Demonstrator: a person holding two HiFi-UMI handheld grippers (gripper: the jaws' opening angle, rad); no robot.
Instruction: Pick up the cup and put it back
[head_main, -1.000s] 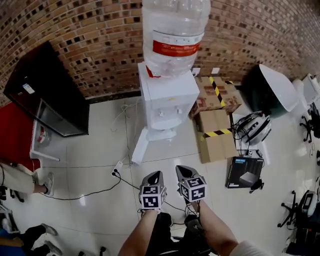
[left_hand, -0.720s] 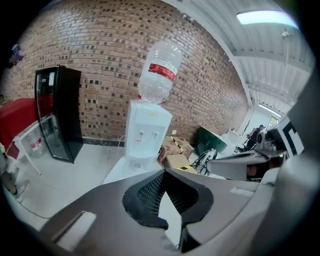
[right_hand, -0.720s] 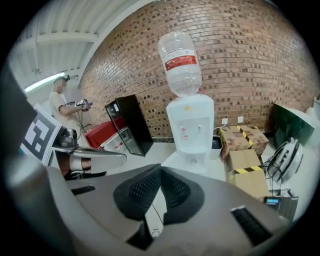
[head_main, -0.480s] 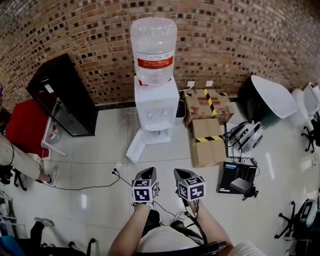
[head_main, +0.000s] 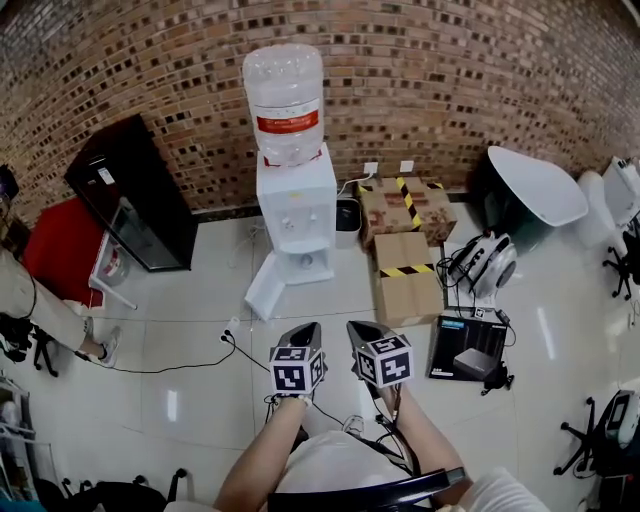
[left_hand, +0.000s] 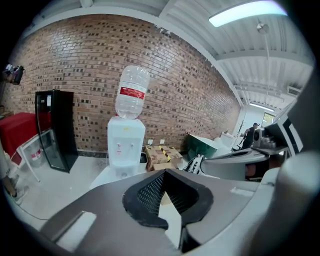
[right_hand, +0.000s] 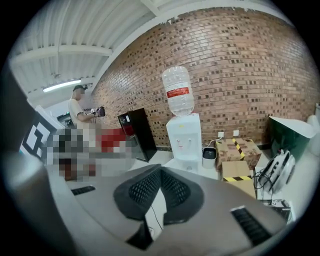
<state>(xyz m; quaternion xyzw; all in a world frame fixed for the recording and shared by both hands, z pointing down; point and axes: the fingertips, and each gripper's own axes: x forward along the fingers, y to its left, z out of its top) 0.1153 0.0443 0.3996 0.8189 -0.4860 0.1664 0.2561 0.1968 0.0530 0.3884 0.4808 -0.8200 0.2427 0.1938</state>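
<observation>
No cup shows in any view. My left gripper (head_main: 306, 334) and right gripper (head_main: 360, 333) are held side by side in front of the person, above the tiled floor, both pointing toward the white water dispenser (head_main: 296, 208) at the brick wall. The dispenser stands well ahead of them and carries a clear bottle (head_main: 286, 98) with a red label. Seen from its own camera, the left gripper (left_hand: 165, 173) has its jaws together with nothing between them. The right gripper (right_hand: 160, 168) is likewise shut and empty. A small grey bin (right_hand: 209, 157) stands right of the dispenser.
A black glass-door cabinet (head_main: 135, 195) and a red table (head_main: 52, 250) stand at the left, with a person (head_main: 30, 300) beside them. Taped cardboard boxes (head_main: 405, 275), a black box (head_main: 468, 346) and a green tub (head_main: 530, 190) lie to the right. A cable (head_main: 180, 366) crosses the floor.
The dispenser has shrunk and slid up the head view, so the viewpoint has backed away from it. Both grippers stayed side by side and shut, and have come up a little.
</observation>
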